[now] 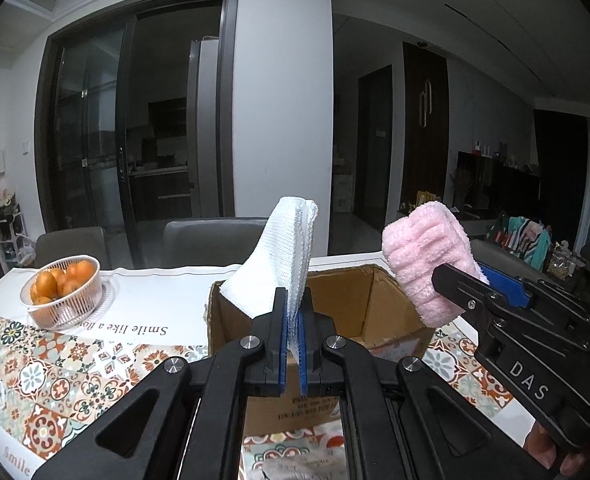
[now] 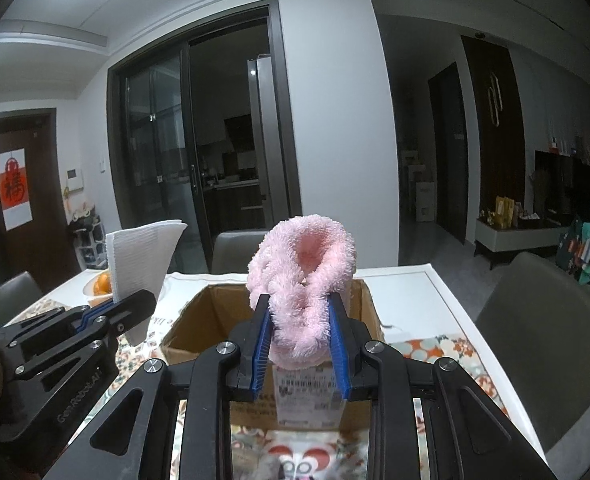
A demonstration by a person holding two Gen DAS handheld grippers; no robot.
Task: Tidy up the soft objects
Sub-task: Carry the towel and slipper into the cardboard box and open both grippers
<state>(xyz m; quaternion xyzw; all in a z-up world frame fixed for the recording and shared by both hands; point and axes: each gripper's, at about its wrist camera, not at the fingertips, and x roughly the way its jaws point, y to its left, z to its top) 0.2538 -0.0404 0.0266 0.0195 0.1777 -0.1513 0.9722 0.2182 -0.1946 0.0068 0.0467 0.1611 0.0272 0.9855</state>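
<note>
My left gripper (image 1: 293,300) is shut on a folded white cloth (image 1: 279,256) and holds it upright above the near left edge of an open cardboard box (image 1: 347,304). It also shows at the left of the right wrist view (image 2: 135,300) with the white cloth (image 2: 143,252). My right gripper (image 2: 299,308) is shut on a fluffy pink towel (image 2: 303,280) above the near side of the box (image 2: 199,316). In the left wrist view the right gripper (image 1: 467,276) holds the pink towel (image 1: 427,256) over the box's right side.
A white basket of oranges (image 1: 61,288) stands on the patterned tablecloth (image 1: 55,372) at the left. Grey chairs (image 1: 211,240) stand behind the table, another chair (image 2: 543,320) at the right. A shipping label (image 2: 307,392) is on the box front.
</note>
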